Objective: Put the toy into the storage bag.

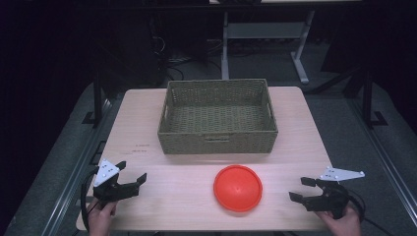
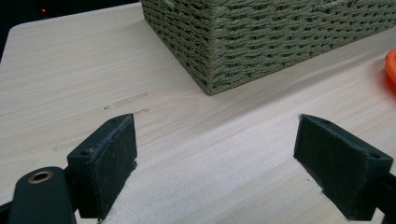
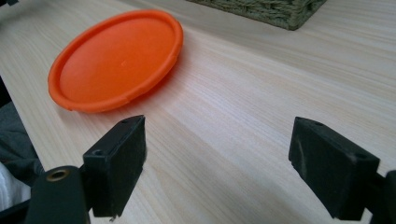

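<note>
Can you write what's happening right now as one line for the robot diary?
left hand-held gripper: open, empty | right hand-held gripper: open, empty | orange disc: on table, between them | basket: behind disc

Light falls brightly on the surface (image 1: pixel 147 113) while the room behind stays dark; the high view is soft and slightly grainy.

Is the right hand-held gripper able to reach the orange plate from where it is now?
Probably yes. The right hand-held gripper is open and points toward the orange plate, with bare table between them.
</note>
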A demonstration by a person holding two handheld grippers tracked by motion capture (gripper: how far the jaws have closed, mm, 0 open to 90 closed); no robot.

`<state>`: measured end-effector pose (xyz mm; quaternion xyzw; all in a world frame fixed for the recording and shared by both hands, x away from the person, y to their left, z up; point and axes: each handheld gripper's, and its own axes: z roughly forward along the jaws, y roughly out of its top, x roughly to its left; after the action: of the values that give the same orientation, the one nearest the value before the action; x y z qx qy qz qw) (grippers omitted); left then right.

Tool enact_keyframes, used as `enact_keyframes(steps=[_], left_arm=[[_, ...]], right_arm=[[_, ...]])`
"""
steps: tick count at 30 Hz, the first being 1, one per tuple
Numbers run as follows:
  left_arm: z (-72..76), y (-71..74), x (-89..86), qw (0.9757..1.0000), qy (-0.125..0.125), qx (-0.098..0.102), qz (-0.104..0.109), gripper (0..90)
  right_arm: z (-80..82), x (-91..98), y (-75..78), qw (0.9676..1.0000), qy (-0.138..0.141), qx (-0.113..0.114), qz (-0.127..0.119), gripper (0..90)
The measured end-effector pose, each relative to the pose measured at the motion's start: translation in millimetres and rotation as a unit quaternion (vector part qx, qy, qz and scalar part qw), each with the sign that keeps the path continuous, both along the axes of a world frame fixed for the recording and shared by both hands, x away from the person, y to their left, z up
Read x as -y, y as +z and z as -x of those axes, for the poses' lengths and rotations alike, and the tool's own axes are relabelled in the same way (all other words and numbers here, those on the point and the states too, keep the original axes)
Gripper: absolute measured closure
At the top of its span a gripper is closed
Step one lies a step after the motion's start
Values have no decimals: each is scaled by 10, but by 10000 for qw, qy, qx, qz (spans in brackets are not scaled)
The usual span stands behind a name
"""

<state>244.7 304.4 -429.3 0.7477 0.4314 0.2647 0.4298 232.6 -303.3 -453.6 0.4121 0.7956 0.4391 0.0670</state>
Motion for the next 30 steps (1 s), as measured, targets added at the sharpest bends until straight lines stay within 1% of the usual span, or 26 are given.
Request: enact_keyframes(steps=[3,4,5,6,7,8,9,10,11,13,16,17,18,19,21,22,23,25,26,30], left_arm=[[-16,-8,12,10000,-26,-36,-45,128],[-16,-8,12,10000,-26,-36,-45,128],[-10,-10,13,10000,-31,-38,-48,128],[-4,-10,16,10000,-31,-43,-30,128],[-1,-6,22,9999,-82,-30,-51,128],[-1,-6,22,9999,-82,-30,-51,128],[4,-7,35,9999,-94,-13,-61,128],[6,-6,37,9999,-112,-7,-104,128],[10,-9,48,9999,-105,-2,-78,128],[21,2,43,9998,-104,41,-168,128],[32,2,29,9999,-67,18,-132,128],[34,-2,25,9999,-50,20,-108,128],[34,-3,13,9999,-48,12,-140,128],[34,-7,11,9999,-31,-10,-122,128],[28,-7,-3,9999,-1,-20,-116,128],[28,-7,-3,9999,-1,-20,-116,128],[20,-3,-4,10000,10,-7,-68,128],[17,-5,-3,10000,0,-11,-93,128],[18,-9,-1,9999,-21,-24,-135,128],[25,-7,5,9999,-44,15,-99,128]], right_arm=[[-31,-52,-9,9999,79,-56,74,181],[-31,-52,-9,9999,79,-56,74,181],[-47,-66,-5,9999,32,-140,28,181],[-52,-73,-4,9999,53,-160,9,181],[-56,-90,1,9998,76,-183,2,181],[-56,-90,1,9998,76,-183,2,181],[-63,-139,19,9997,127,-187,51,181],[-63,-139,19,9997,127,-187,51,181],[-69,-157,24,9997,166,-170,59,182],[-111,-235,57,9995,262,-120,89,182],[-148,-299,88,9992,342,-166,115,182],[-182,-338,104,9989,425,-172,108,182],[-182,-338,104,9989,425,-172,108,182],[-209,-374,118,9986,484,-156,154,182],[-232,-425,142,9980,563,-213,204,181],[-232,-425,142,9980,563,-213,204,181],[-248,-469,165,9976,604,-247,252,181],[-279,-515,183,9973,647,-256,243,182],[-296,-540,192,9970,657,-306,253,181],[-346,-614,217,9964,716,-327,310,181]])
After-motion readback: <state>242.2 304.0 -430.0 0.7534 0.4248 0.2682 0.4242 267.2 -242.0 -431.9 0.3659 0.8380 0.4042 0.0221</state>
